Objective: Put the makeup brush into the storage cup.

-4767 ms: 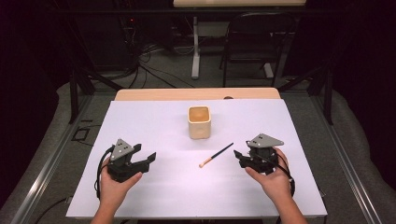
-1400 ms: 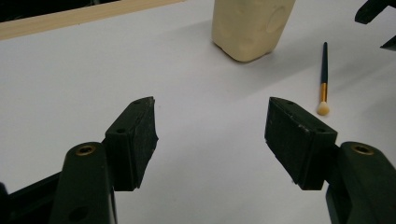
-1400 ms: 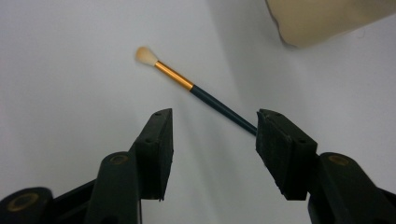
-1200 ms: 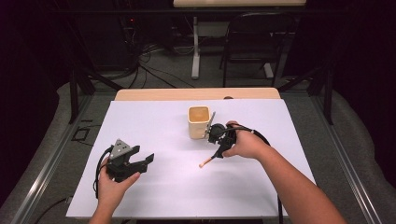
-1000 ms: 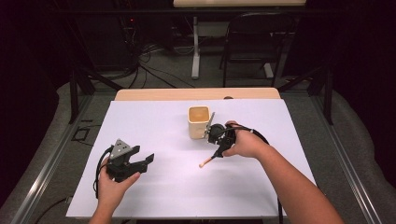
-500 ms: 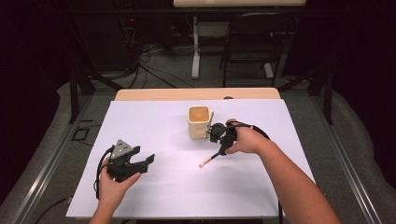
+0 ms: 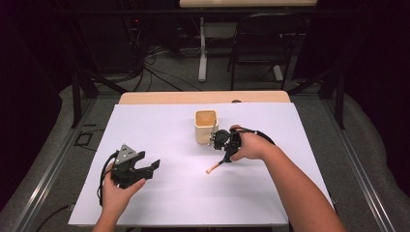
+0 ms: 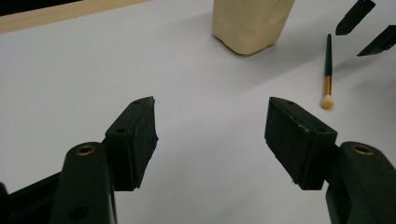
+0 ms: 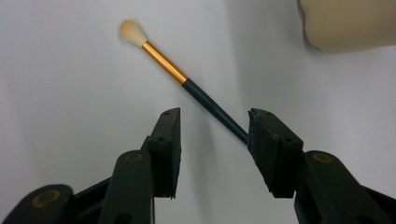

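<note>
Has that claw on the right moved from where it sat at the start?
Yes. The right claw has gone from the table's right edge inward, next to the beige cup, open over the brush handle.

The brush [image 9: 187,84] lying between the jaws of the right claw [image 9: 212,135] has a dark blue-black handle, a shiny orange-gold ferrule and a pale cream tuft beyond the jaws. The claw itself is black with brass-coloured rivets. Just beside it stands a plain beige cup [image 7: 206,126], without any pattern. The left claw [image 8: 210,135] is likewise black, carrying a grey plate in the high view. Under both lies a white sheet [image 7: 174,193], edged at the far side by light wood [image 7: 159,97].
</note>
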Available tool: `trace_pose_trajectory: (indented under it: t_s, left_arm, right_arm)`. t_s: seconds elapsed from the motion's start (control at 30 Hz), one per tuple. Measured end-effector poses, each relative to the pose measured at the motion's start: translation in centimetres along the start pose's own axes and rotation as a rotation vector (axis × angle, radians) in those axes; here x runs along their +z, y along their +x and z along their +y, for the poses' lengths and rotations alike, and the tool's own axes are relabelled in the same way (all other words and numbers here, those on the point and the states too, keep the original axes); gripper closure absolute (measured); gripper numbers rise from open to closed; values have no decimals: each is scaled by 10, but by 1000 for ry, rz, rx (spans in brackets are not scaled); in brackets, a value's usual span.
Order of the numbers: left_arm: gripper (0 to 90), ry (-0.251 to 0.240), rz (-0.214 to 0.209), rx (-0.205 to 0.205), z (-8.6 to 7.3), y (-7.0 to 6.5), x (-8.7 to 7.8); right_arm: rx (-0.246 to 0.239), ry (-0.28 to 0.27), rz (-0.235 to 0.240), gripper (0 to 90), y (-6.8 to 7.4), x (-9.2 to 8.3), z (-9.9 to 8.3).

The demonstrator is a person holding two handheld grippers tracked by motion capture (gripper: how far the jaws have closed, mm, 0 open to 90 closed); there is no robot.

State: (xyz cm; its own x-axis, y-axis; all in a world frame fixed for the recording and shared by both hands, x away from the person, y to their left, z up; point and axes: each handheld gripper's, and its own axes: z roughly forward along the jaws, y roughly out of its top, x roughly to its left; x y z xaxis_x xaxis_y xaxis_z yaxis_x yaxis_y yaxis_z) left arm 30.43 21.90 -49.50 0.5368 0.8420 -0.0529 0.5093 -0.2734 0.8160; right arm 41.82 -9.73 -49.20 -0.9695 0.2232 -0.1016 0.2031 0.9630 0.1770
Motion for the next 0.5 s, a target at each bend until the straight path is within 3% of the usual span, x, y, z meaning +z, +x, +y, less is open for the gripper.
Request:
trace_pose_trajectory:
  t_s: [0.4,0.43,0.5]
  left_arm:
    - [341,5,2,7,0,1,1]
    - [341,5,3,6,0,1,1]
    - [341,7,4,5,0,1,1]
  right_arm:
    - [-48,19,4,545,6,10,8]
    - [-51,40,12,546,6,9,9]
    - [-60,25,3,550,8,12,10]
